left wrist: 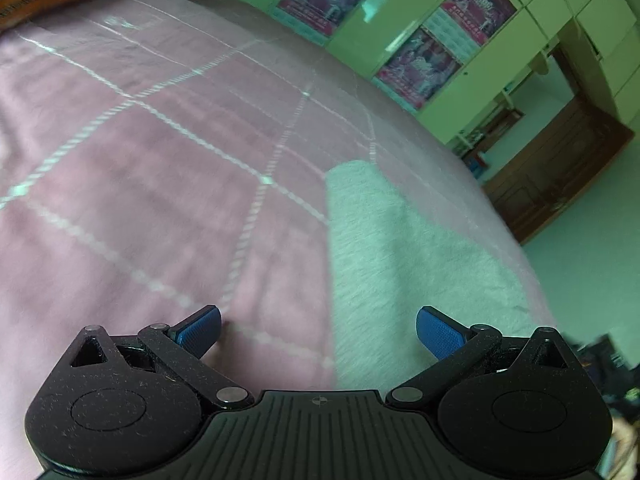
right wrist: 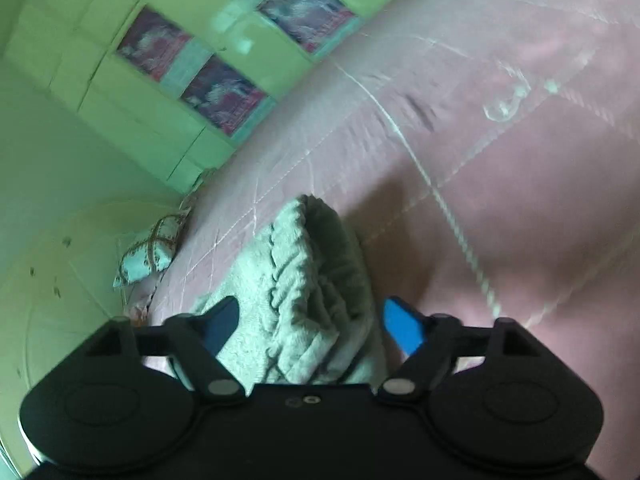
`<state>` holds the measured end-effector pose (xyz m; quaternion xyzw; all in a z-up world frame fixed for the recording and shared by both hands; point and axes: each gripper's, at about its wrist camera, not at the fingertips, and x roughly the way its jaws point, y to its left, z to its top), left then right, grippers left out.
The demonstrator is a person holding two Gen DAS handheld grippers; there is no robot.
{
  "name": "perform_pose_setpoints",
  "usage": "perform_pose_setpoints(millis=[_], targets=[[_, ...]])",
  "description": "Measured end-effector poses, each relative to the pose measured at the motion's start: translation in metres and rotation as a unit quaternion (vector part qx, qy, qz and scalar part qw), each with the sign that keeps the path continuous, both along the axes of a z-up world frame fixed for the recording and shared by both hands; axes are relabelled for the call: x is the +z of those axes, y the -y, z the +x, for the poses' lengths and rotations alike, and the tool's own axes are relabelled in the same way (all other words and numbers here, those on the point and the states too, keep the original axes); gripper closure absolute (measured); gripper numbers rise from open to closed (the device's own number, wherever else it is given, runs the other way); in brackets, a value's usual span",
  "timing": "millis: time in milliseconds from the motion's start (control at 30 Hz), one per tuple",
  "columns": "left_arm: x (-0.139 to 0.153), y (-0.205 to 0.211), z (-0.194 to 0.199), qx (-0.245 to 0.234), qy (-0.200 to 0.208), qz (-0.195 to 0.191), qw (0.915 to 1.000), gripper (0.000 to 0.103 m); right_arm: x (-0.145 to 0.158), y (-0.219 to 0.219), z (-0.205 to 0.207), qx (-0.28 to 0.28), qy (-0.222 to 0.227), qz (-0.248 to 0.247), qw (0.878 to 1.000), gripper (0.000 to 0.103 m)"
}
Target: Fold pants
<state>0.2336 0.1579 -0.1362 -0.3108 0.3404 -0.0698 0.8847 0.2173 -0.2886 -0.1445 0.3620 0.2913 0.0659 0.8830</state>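
The pants are pale grey-white fleece. In the left wrist view they (left wrist: 384,248) lie flat on the pink bed cover, running from the middle towards my right finger. My left gripper (left wrist: 319,332) is open and empty just above the cover, at the pants' left edge. In the right wrist view the pants (right wrist: 304,280) are bunched into a ridge between my fingers. My right gripper (right wrist: 312,326) is open, its blue pads on either side of the fabric, not closed on it.
The pink quilted bed cover (left wrist: 140,168) with white stitched lines fills both views. Green cupboards with posters (left wrist: 440,40) stand beyond the bed. A dark wooden door (left wrist: 560,168) is at the right. A patterned pillow (right wrist: 148,256) lies by the bed edge.
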Motion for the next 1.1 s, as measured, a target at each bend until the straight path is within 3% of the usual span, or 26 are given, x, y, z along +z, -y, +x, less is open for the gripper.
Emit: perform_pose_setpoints(millis=[67,167,400,500,733,833,900,933,1000,1100], targets=[[-0.001,0.007,0.017,-0.022,0.0,-0.022,0.9995,0.0,-0.007,0.009,0.01,0.014,-0.019,0.011,1.0,0.037],[-0.004,0.021,0.039,-0.044,-0.013,-0.024,0.9987,0.0,-0.018,0.013,0.021,0.035,-0.026,0.042,0.998,0.038],[-0.015,0.028,0.056,-0.068,-0.021,-0.028,0.9971,0.001,-0.019,0.017,0.023,0.023,-0.025,0.047,0.998,0.04],[-0.019,0.025,0.062,-0.079,-0.02,-0.061,0.9948,0.001,-0.035,0.018,0.031,0.05,-0.049,0.078,0.994,0.039],[-0.04,0.009,0.094,-0.094,-0.033,-0.141,0.985,0.001,-0.046,0.02,0.04,0.068,-0.04,0.112,0.991,0.04],[-0.042,0.015,0.106,-0.108,-0.028,-0.133,0.9849,0.002,-0.047,0.021,0.044,0.075,-0.039,0.114,0.99,0.041],[-0.045,0.022,0.108,-0.112,-0.019,-0.118,0.9865,0.025,-0.049,0.021,0.047,0.079,-0.036,0.114,0.99,0.041],[-0.05,0.02,0.109,-0.1,-0.026,-0.123,0.9871,0.056,-0.05,0.02,0.049,0.083,-0.036,0.112,0.99,0.041],[-0.066,0.011,0.111,-0.087,-0.031,-0.18,0.9793,0.062,-0.05,0.016,0.056,0.09,-0.036,0.105,0.99,0.041],[-0.068,0.015,0.111,-0.098,-0.019,-0.184,0.9778,0.062,-0.053,0.014,0.065,0.108,-0.035,0.116,0.987,0.041]])
